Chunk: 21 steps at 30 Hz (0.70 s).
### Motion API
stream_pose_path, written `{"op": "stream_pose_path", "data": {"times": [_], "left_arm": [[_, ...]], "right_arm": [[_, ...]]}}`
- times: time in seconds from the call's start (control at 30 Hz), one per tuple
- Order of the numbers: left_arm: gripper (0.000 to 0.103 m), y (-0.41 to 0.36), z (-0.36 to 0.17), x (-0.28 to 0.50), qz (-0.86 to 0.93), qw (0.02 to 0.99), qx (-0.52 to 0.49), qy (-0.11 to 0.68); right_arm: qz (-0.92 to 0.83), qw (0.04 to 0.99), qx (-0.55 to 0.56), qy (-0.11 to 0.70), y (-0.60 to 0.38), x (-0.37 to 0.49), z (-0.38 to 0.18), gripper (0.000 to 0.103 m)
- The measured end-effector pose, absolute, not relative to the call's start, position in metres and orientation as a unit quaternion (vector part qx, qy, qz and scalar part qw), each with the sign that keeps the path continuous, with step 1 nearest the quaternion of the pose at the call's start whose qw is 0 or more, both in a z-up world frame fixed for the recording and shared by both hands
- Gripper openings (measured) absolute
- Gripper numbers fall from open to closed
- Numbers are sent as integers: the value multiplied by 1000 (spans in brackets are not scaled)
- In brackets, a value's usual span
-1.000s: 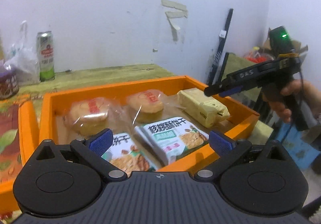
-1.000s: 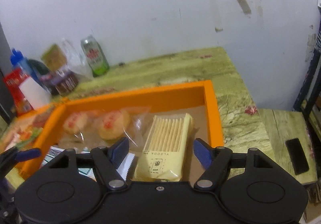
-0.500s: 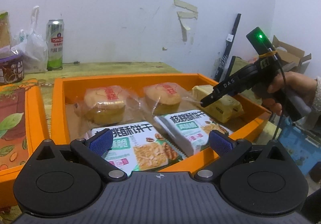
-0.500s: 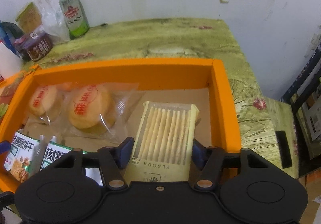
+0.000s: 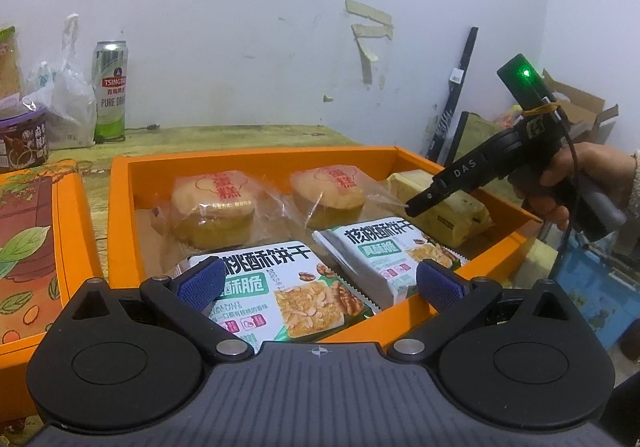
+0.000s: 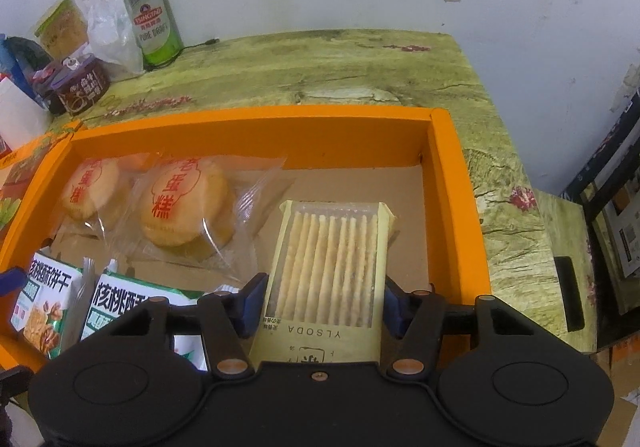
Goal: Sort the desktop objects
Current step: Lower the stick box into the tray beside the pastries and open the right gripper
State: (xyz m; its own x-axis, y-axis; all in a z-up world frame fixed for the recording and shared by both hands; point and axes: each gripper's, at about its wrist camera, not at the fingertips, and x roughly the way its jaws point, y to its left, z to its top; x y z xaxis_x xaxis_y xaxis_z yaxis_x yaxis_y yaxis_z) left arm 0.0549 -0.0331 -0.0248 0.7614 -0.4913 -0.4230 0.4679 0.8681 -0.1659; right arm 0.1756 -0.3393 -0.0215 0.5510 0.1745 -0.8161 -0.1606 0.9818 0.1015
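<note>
Now your right tool (image 6: 324,299) has just been closing on the pale yellow soda cracker pack (image 6: 332,259), and its blue pads (image 6: 253,297) press the pack's two long sides. The pack lies flat in the right part of the orange box (image 6: 452,183), near the right wall. Your left tool (image 5: 318,283) hovers over the box's near edge with its jaws spread wide and nothing gripped; below it lie two walnut biscuit packs (image 5: 280,287), side by side. Behind them sit two wrapped round cakes (image 5: 214,203), also side by side. The box rests on the green patterned desk (image 6: 320,63), where a green beer can (image 6: 154,23) stands by the wall.
</note>
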Motion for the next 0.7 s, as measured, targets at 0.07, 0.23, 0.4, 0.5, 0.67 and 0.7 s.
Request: {"op": "stream_pose_path", "data": {"times": [0.07,0.23,0.4,0.5,0.67,0.7], "left_arm": [[103,-33,-25,55,-255,938,-27,234],[103,-35,-26,55,-251,938,-24,237],[103,-36,-26,54,-244,940,-22,238],[103,-36,-25,53,-240,941,-21,239],[103,-36,-24,52,-238,941,-21,241],[103,-36,-24,52,-237,941,-20,241]], "right_arm": [[95,884,6,458,-339,177,-22,55],[96,889,6,447,-340,180,-25,55],[88,893,16,441,-343,177,-24,67],[82,901,31,424,-349,169,-17,71],[76,910,47,404,-358,151,-9,71],[75,910,48,404,-359,148,-10,69]]}}
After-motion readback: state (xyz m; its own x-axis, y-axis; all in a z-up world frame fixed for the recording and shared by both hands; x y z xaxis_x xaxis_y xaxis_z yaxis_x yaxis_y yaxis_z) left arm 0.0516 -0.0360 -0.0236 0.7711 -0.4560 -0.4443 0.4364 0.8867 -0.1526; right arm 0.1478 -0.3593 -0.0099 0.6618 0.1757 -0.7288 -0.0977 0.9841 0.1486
